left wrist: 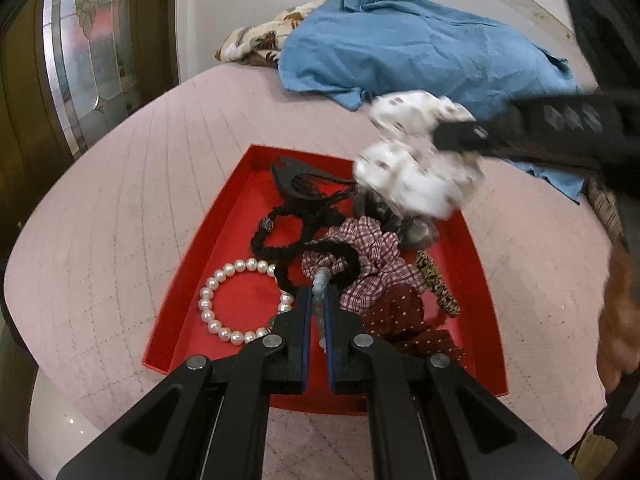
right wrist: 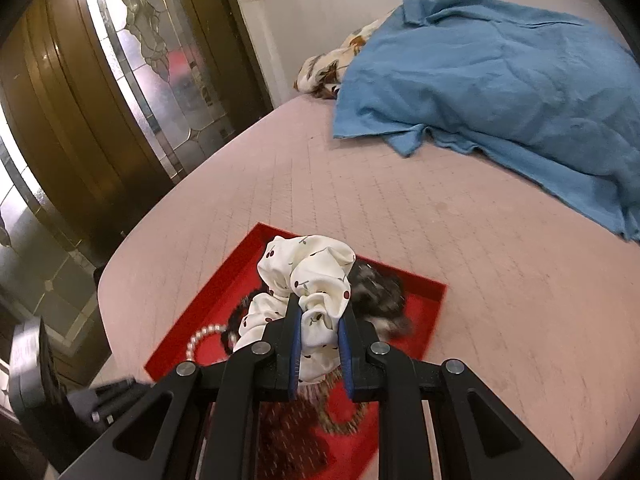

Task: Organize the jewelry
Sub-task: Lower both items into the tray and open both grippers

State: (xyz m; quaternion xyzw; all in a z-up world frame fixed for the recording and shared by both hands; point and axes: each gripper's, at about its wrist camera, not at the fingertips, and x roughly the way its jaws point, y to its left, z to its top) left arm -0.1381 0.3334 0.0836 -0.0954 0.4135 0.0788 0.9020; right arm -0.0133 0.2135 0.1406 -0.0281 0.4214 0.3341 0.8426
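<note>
A red tray (left wrist: 188, 304) lies on the pink bed and holds a white pearl bracelet (left wrist: 224, 280), a black hair claw (left wrist: 296, 180), black beaded bands (left wrist: 280, 236), a checked scrunchie (left wrist: 372, 256), a dark red dotted scrunchie (left wrist: 396, 312) and a leopard clip (left wrist: 438, 284). My left gripper (left wrist: 319, 294) is shut on a grey-green bead bracelet (left wrist: 320, 280) low over the tray. My right gripper (right wrist: 320, 312) is shut on a white cherry-print scrunchie (right wrist: 312, 268) and holds it above the tray (right wrist: 240, 280); it shows blurred in the left wrist view (left wrist: 412, 160).
A blue cloth (left wrist: 420, 52) lies over a floral pillow (left wrist: 256, 40) at the head of the bed (right wrist: 440, 220). A wooden door with leaded glass (right wrist: 132, 80) stands to the left, beyond the bed's edge.
</note>
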